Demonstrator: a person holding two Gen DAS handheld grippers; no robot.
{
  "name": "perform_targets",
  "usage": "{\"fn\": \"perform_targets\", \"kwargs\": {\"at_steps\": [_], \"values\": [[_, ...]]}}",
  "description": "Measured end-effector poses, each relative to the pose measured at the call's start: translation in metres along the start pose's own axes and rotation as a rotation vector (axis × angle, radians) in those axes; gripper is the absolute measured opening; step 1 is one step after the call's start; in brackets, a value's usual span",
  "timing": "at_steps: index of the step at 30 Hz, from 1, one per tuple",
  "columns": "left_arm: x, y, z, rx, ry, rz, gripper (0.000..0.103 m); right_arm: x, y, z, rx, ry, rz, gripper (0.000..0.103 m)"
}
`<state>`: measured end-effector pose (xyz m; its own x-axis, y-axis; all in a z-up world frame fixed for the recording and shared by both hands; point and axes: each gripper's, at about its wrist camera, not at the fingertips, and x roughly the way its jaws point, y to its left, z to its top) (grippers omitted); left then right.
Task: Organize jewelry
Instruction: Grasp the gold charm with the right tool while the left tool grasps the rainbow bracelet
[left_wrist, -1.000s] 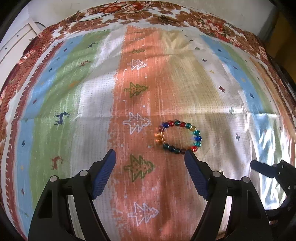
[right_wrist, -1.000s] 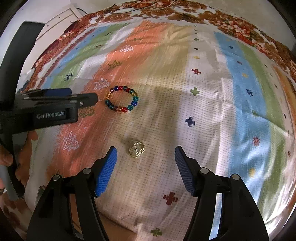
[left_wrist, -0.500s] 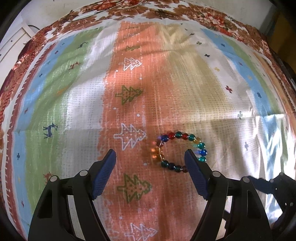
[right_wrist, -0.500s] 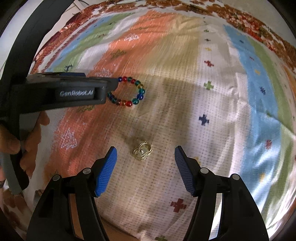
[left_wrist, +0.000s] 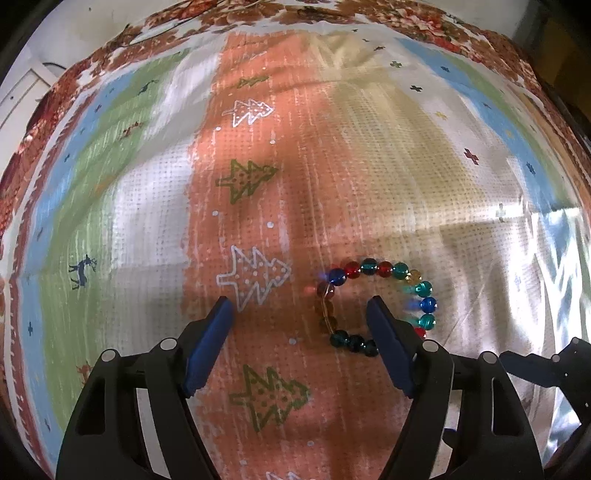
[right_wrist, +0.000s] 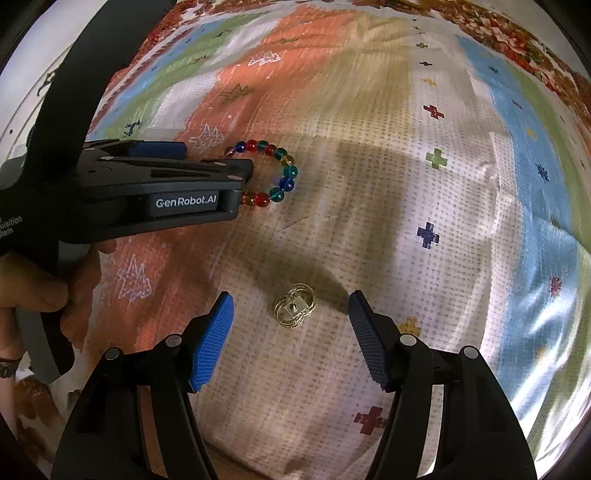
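Note:
A bracelet of coloured glass beads lies flat on the patterned cloth; it also shows in the right wrist view. My left gripper is open, low over the cloth, and its right finger sits inside the bead ring, covering part of it. A small gold double-ring piece lies on the cloth between the pads of my right gripper, which is open and empty. The left gripper's side hides the bracelet's left part in the right wrist view.
The cloth has orange, white, green and blue stripes with trees and crosses and a flowered border. A white cabinet stands beyond the far left edge. The right gripper shows at the left view's right edge.
My left gripper has moved forward and down onto the bracelet, its right finger now inside the ring. My right gripper has closed in on the gold piece.

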<state>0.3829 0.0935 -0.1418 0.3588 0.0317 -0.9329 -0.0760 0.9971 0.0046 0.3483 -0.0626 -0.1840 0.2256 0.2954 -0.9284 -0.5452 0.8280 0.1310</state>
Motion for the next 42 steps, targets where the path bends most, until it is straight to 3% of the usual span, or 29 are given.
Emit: {"fn": "perform_targets", "kwargs": {"at_steps": [3,5,11,15,24,42], "values": [[-0.001,-0.001,0.0,0.013,-0.009,0.012,0.058,0.001,0.001,0.0,-0.01,0.006,-0.031,0.051],[-0.002,0.0,0.001,0.011,-0.009,0.01,0.037,0.0,-0.002,-0.001,-0.012,0.007,-0.047,0.045],[-0.003,0.002,-0.003,0.018,-0.008,0.015,0.01,0.001,-0.01,-0.001,0.015,0.004,-0.054,0.025],[-0.004,0.001,-0.004,0.026,-0.008,0.02,0.009,0.001,-0.015,-0.001,0.025,0.003,-0.053,0.016],[-0.011,0.006,-0.005,-0.006,0.003,0.006,0.009,-0.005,-0.016,-0.003,0.016,-0.006,-0.057,0.015],[-0.05,0.012,-0.018,-0.053,-0.046,-0.02,0.009,-0.037,-0.002,-0.012,-0.012,-0.088,-0.102,0.015]]}}
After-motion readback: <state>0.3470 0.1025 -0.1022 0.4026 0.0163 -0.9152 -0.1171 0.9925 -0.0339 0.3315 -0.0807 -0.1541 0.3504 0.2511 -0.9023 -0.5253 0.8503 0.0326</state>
